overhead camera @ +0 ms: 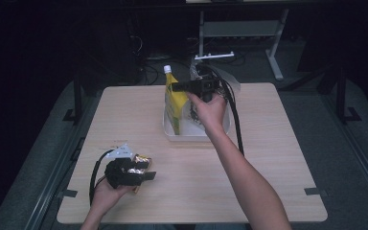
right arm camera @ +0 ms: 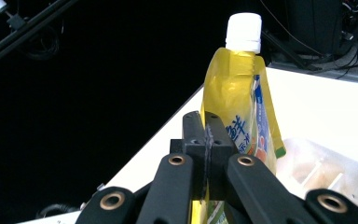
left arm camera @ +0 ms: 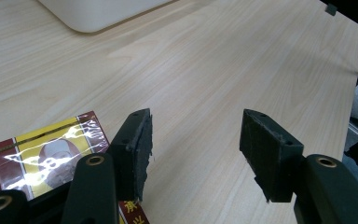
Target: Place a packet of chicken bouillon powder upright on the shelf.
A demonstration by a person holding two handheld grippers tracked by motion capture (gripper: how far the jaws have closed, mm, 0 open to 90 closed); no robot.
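We're over the wooden table (overhead camera: pixel 268 158) now, and the right gripper (overhead camera: pixel 175 87) is up at the far side, reaching across the white tub (overhead camera: pixel 191 135); its jaws are pressed tight together on the yellow pouch (overhead camera: pixel 175 103), pinching the thin edge of it; in the right gripper view the two black jaws meet flat against each other with the pouch (right arm camera: pixel 235 93) rising behind them, upright, its white cap (right arm camera: pixel 244 31) on top; in the high view the pouch stands at the left end of the tub, its lower part down inside the rim; there's something else in the tub (right arm camera: pixel 326 163) beside it, pale and blurred, and we cannot tell what.

Down at the near left corner, the left gripper (overhead camera: pixel 149 175) sits low over the table, held in the person's left hand (overhead camera: pixel 108 191); its jaws stand well apart with bare wood between them, gripping nothing; just beside its left jaw lies a red and yellow box (left arm camera: pixel 51 151) wrapped in shiny film, flat on the table; the corner of the white tub (left arm camera: pixel 98 14) shows farther off, well apart from the box.
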